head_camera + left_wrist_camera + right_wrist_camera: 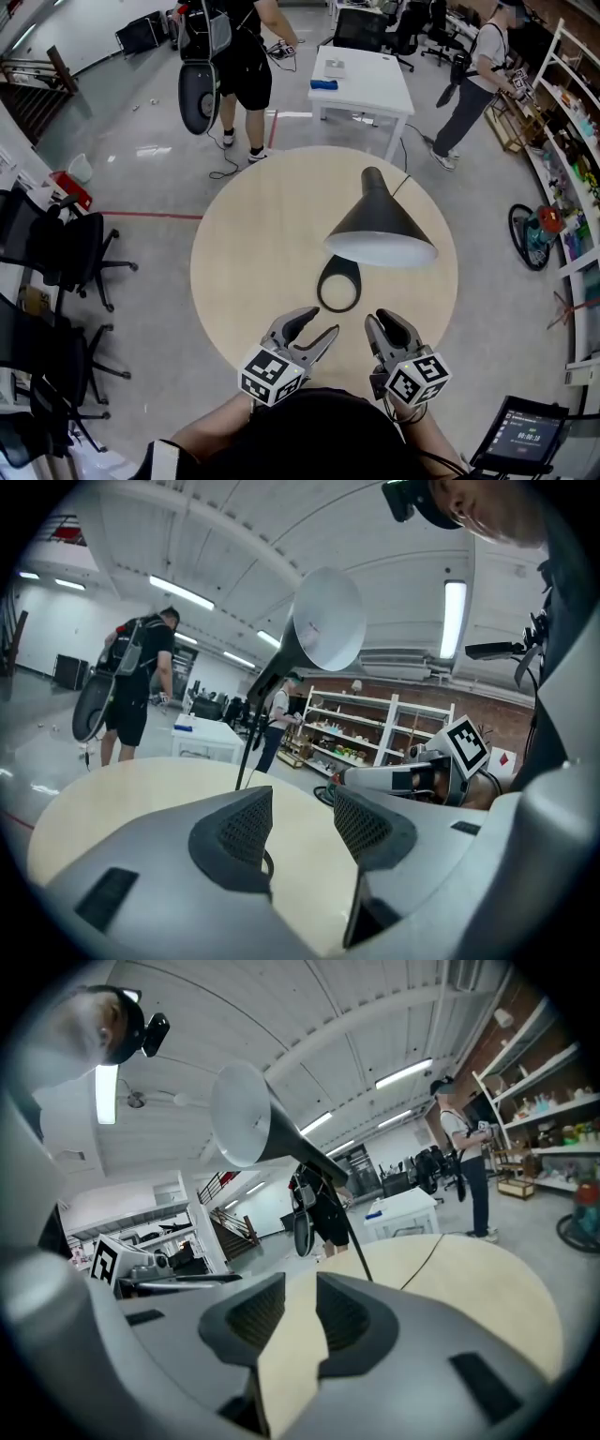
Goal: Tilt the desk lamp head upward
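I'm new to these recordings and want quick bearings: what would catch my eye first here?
The black desk lamp, its cone head aimed downward, stands on the round wooden table at the centre. Nearer the person, the left gripper and right gripper hover over the table's near edge, both open and empty.

Left tool (320,329) and right tool (386,327), one in each hand, are lying side by side and close together, both pointing forward and away from the body, each with its jaws standing apart and gripping nothing, the forearms (202,433) reaching in bent from below.
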The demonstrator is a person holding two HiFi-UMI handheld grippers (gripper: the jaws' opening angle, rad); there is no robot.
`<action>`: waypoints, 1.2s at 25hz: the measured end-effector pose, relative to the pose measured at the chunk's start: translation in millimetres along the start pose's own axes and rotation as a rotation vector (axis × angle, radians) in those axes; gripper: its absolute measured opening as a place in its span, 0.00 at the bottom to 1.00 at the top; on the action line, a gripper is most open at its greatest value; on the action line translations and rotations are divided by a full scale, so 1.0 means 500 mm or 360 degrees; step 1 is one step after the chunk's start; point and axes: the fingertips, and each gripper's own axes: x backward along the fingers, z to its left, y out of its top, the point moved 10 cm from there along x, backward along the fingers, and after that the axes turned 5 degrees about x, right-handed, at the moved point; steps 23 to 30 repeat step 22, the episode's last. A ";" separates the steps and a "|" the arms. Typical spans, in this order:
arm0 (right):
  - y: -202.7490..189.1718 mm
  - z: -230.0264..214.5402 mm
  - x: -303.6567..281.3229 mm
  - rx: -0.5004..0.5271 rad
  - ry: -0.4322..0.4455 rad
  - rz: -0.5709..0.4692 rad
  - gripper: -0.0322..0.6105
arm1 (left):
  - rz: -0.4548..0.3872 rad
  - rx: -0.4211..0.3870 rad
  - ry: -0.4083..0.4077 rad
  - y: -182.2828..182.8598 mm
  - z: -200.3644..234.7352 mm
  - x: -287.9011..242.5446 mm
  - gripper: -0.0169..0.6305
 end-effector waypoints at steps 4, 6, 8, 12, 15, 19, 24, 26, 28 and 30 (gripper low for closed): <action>-0.008 0.027 0.001 0.0047 0.0056 0.0011 0.22 | 0.0033 -0.0005 0.0017 -0.004 -0.020 0.012 0.36; -0.009 0.034 0.001 0.0082 0.0075 0.0008 0.22 | 0.0045 -0.0017 0.0020 -0.005 -0.028 0.014 0.36; -0.011 0.038 0.000 0.0109 0.0086 0.0004 0.22 | 0.0057 -0.0026 0.0018 -0.008 -0.036 0.012 0.36; -0.019 0.048 -0.001 0.0162 0.0102 -0.0002 0.22 | 0.0070 -0.0044 0.0012 -0.016 -0.044 0.012 0.36; -0.024 0.051 -0.002 0.0188 0.0114 0.0002 0.22 | 0.0069 -0.0047 0.0024 -0.020 -0.044 0.012 0.36; -0.025 0.044 0.002 0.0167 0.0123 0.0020 0.22 | 0.0080 -0.0036 0.0012 -0.024 -0.051 0.004 0.36; -0.022 0.042 0.007 0.0154 0.0130 0.0034 0.22 | 0.0089 -0.0033 0.0003 -0.022 -0.059 -0.002 0.36; -0.022 0.042 0.007 0.0154 0.0130 0.0034 0.22 | 0.0089 -0.0033 0.0003 -0.022 -0.059 -0.002 0.36; -0.022 0.042 0.007 0.0154 0.0130 0.0034 0.22 | 0.0089 -0.0033 0.0003 -0.022 -0.059 -0.002 0.36; -0.022 0.042 0.007 0.0154 0.0130 0.0034 0.22 | 0.0089 -0.0033 0.0003 -0.022 -0.059 -0.002 0.36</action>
